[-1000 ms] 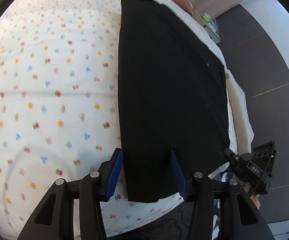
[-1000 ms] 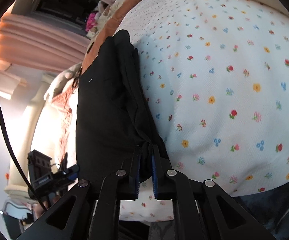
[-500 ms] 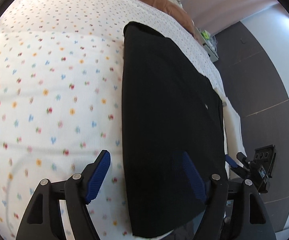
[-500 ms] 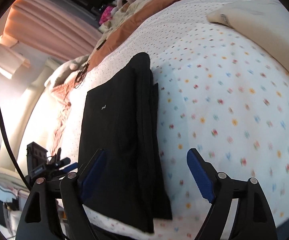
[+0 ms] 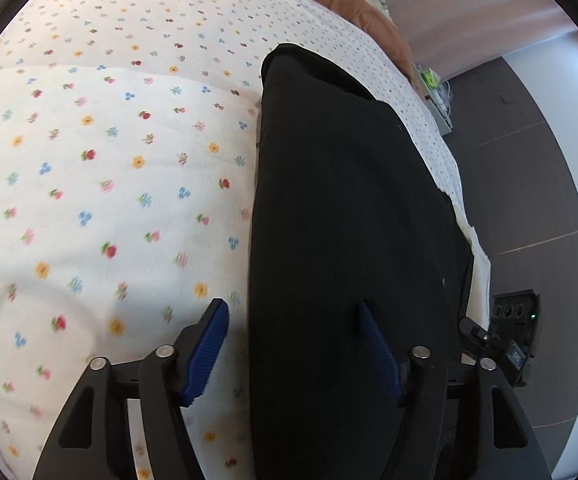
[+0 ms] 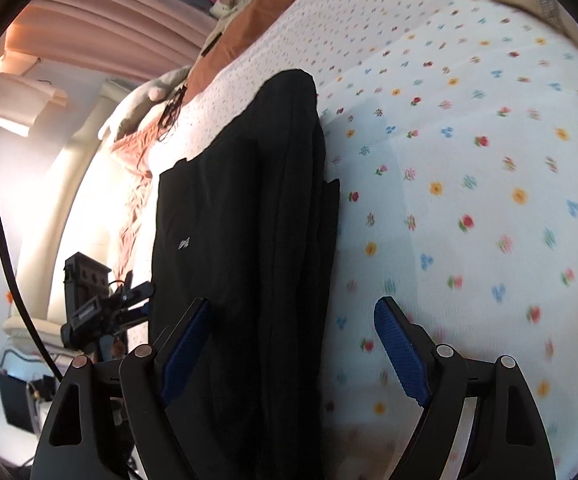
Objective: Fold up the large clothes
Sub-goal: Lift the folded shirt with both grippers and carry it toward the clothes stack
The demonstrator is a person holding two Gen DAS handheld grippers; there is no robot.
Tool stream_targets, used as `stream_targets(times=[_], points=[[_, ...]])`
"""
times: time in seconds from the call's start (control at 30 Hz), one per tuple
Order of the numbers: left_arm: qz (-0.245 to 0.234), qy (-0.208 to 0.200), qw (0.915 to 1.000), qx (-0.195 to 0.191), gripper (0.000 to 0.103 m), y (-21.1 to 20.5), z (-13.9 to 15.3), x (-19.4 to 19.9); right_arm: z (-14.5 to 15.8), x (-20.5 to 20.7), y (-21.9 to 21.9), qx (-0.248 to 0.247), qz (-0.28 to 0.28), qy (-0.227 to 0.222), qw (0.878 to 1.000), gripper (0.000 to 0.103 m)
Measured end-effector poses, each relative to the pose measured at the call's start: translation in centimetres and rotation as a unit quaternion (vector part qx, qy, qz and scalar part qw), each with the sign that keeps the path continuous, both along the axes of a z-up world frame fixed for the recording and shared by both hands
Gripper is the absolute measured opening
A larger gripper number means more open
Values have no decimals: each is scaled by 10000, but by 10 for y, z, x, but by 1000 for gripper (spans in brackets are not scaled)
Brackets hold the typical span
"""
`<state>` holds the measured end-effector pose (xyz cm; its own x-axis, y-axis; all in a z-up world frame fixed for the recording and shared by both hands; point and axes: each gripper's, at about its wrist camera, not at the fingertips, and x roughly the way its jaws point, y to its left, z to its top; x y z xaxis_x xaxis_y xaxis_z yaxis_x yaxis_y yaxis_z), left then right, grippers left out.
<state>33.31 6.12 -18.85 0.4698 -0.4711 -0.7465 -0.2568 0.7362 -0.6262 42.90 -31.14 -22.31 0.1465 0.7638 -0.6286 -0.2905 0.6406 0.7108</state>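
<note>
Black garment [image 5: 349, 220] long axis runs straight ahead; left gripper [image 5: 293, 344] just narrowing, right gripper [image 6: 291, 346] widened; both spread, unclamped, probably hovering above near end.

garment [image 5: 349, 208]: plain black, small pale mark | bedsheet [image 5: 109, 168]: white, scattered red, orange, blue and pink flowers | blanket [image 6: 249, 20]: rust-orange | curtain [image 6: 121, 28]: pink | fingers [image 6: 399, 350]: blue ribbed pads on black arms | floor [image 5: 529, 184]: dark grey-brown
</note>
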Motion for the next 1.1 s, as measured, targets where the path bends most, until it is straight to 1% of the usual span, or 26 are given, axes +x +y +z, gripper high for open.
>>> stream_targets(times=[0.13, 0.2, 0.27, 0.37, 0.43, 0.47, 0.57, 0.63, 0.67, 0.73, 0.8, 0.83, 0.93, 1.1], points=[[36, -29, 10000, 45, 63, 2, 3, 18, -4, 17, 10, 173, 178, 148, 9996, 83], [60, -5, 10000, -1, 59, 3, 3, 32, -6, 24, 17, 211, 268, 205, 9992, 83], [91, -2, 10000, 40, 55, 4, 3, 41, -8, 30, 24, 267, 327, 260, 9988, 80], [183, -9, 9996, 206, 53, 7, 1, 51, -12, 40, 35, 357, 427, 368, 9978, 75], [225, 28, 9997, 122, 53, 10, -3, 56, -14, 44, 41, 385, 473, 422, 9972, 69], [236, 44, 9997, 82, 53, 10, -5, 57, -15, 45, 43, 379, 493, 440, 9971, 67], [272, 67, 9996, -70, 53, 12, -8, 52, -17, 49, 49, 346, 550, 479, 9967, 57], [256, 46, 9997, -47, 48, 11, -6, 52, -17, 49, 52, 346, 591, 503, 9964, 41], [239, 39, 9997, -18, 44, 9, -5, 52, -16, 46, 53, 344, 608, 490, 9963, 38], [217, 25, 9998, 30, 40, 6, 1, 52, -11, 43, 56, 284, 624, 357, 9970, 28], [191, -40, 9998, 61, 35, 4, 6, 50, -3, 41, 58, 343, 642, 260, 9970, 21], [183, -90, 9998, 57, 32, 4, 9, 48, 3, 37, 58, 373, 648, 173, 9971, 19], [181, -269, 9995, 10, 28, 2, 20, 42, 22, 28, 60, 329, 676, -96, 9971, 17], [164, -571, 9982, -9, 27, 1, 43, 30, 49, 12, 57, 370, 613, -408, 9966, 17]])
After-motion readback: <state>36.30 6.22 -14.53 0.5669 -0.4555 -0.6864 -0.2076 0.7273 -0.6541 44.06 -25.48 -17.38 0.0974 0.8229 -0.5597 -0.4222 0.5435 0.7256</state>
